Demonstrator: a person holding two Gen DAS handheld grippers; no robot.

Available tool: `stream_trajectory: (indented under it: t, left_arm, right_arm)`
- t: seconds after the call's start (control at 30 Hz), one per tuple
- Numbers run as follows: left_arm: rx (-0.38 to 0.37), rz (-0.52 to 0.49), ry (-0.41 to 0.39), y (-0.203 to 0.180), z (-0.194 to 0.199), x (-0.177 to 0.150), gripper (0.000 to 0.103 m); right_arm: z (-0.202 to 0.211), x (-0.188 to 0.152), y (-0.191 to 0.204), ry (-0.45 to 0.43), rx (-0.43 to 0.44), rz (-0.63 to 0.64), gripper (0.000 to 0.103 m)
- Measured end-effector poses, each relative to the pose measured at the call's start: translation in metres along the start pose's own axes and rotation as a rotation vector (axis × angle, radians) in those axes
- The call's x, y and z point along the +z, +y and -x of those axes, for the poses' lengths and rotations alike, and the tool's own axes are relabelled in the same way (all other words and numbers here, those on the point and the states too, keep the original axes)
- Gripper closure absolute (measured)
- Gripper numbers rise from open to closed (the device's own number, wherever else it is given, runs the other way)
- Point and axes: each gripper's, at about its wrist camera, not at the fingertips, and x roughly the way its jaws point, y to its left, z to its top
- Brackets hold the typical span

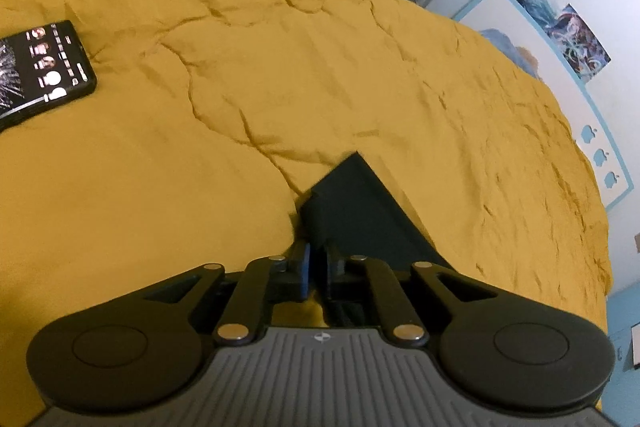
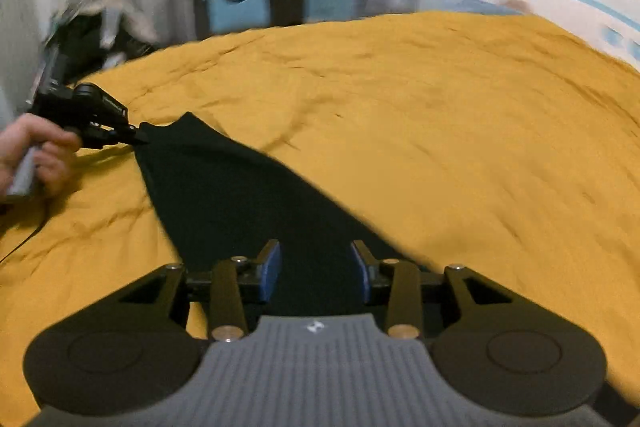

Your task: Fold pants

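Pants (image 2: 224,195), dark and nearly black, lie stretched across a wrinkled mustard-yellow bedspread (image 1: 280,47); the left gripper (image 1: 316,267) has its blue pads pressed almost together on a folded corner of the cloth, and the right wrist view shows that same gripper pinching the far tip of the fabric, with a hand (image 2: 36,159) around its handle; the right gripper (image 2: 316,267) hangs over the near end of the pants with its fingers spread, the cloth showing between them and neither pad pressing it; a phone (image 1: 40,71) with a lit screen rests on the bedspread, well apart from the pants.
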Motion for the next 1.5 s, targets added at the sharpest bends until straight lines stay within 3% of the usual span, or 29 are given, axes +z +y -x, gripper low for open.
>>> stream_trajectory:
  t: [0.2, 0.3, 0.37, 0.47, 0.57, 0.63, 0.73, 0.83, 0.93, 1.03, 1.1, 1.23, 1.33, 1.5]
  left_arm:
    - [0.02, 0.003, 0.015, 0.001, -0.006, -0.001, 0.092]
    - [0.024, 0.047, 0.022, 0.005, -0.007, -0.001, 0.092]
    - [0.032, 0.058, 0.024, 0.004, -0.009, -0.001, 0.092]
    - [0.057, 0.049, 0.02, 0.0, -0.008, -0.003, 0.092]
    - [0.084, 0.04, 0.017, -0.006, -0.007, -0.005, 0.092]
    - [0.099, 0.04, 0.018, -0.009, -0.008, -0.004, 0.092]
    - [0.121, 0.03, 0.024, -0.013, -0.011, -0.002, 0.092]
    - [0.141, 0.011, 0.027, -0.016, -0.012, -0.001, 0.092]
    - [0.15, 0.0, 0.025, -0.017, -0.012, -0.001, 0.092]
    - [0.151, -0.004, 0.023, -0.017, -0.011, -0.002, 0.092]
    - [0.154, -0.013, 0.024, -0.018, -0.011, -0.002, 0.092]
    - [0.161, -0.024, 0.028, -0.019, -0.013, -0.002, 0.092]
    - [0.165, -0.025, 0.028, -0.02, -0.012, -0.002, 0.092]
    - [0.174, -0.033, 0.027, -0.022, -0.012, -0.003, 0.092]
  right_arm:
    - [0.135, -0.092, -0.096, -0.031, -0.376, -0.273, 0.067]
    - [0.183, -0.123, -0.146, 0.006, -0.566, -0.373, 0.062]
    - [0.208, -0.143, -0.188, 0.009, -0.634, -0.491, 0.054]
    - [0.229, -0.172, -0.241, 0.039, -0.699, -0.712, 0.053]
    - [0.243, -0.198, -0.271, -0.021, -0.708, -0.904, 0.053]
    - [0.245, -0.202, -0.281, -0.079, -0.67, -0.928, 0.053]
    - [0.229, -0.186, -0.298, -0.054, -0.597, -0.788, 0.053]
    - [0.204, -0.184, -0.325, 0.086, -0.47, -0.655, 0.054]
    - [0.188, -0.195, -0.348, 0.216, -0.42, -0.666, 0.054]
    - [0.19, -0.193, -0.338, 0.21, -0.388, -0.649, 0.062]
    - [0.197, -0.186, -0.32, 0.198, -0.429, -0.588, 0.071]
    - [0.218, -0.177, -0.3, 0.109, -0.546, -0.426, 0.069]
    - [0.219, -0.172, -0.321, 0.039, -0.482, -0.41, 0.064]
    - [0.18, -0.179, -0.371, 0.14, -0.39, -0.425, 0.062]
